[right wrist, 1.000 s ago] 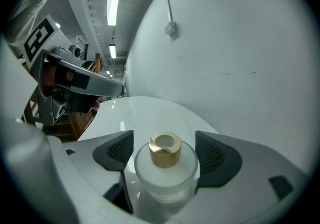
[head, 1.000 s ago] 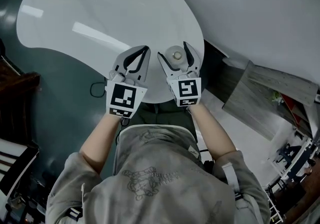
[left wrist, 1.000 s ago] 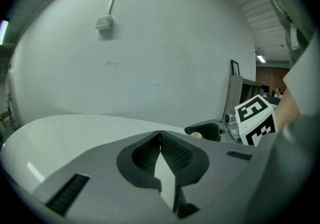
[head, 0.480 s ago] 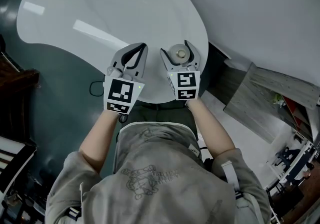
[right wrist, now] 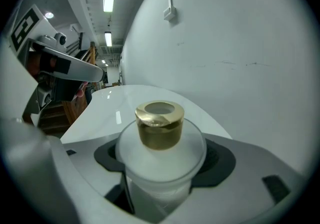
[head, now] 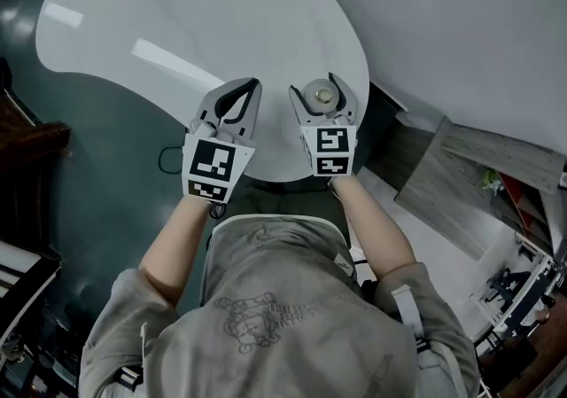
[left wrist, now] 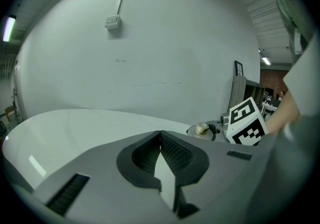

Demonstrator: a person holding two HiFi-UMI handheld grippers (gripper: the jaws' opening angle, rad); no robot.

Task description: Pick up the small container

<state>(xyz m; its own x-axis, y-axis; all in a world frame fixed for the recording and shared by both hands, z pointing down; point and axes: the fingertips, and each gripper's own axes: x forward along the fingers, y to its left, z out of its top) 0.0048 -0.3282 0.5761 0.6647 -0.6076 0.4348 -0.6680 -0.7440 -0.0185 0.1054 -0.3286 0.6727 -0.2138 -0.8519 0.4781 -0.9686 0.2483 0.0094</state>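
Narrowed since a second ago around small container: right gripper, clamped on frosted body at table edge. Left gripper pinched together, empty. Probably light, rigid, slippery; best gripped low on body, below gold cap.

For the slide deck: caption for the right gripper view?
Right gripper clasps the small container, gold cap up, white table behind.

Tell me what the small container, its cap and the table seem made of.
Container: frosted translucent white, probably plastic or glass; milky matte body.
Cap: shiny gold, metal or metallized plastic; it glints.
Table: glossy white, perhaps laminate or lacquer; lights reflect in it.
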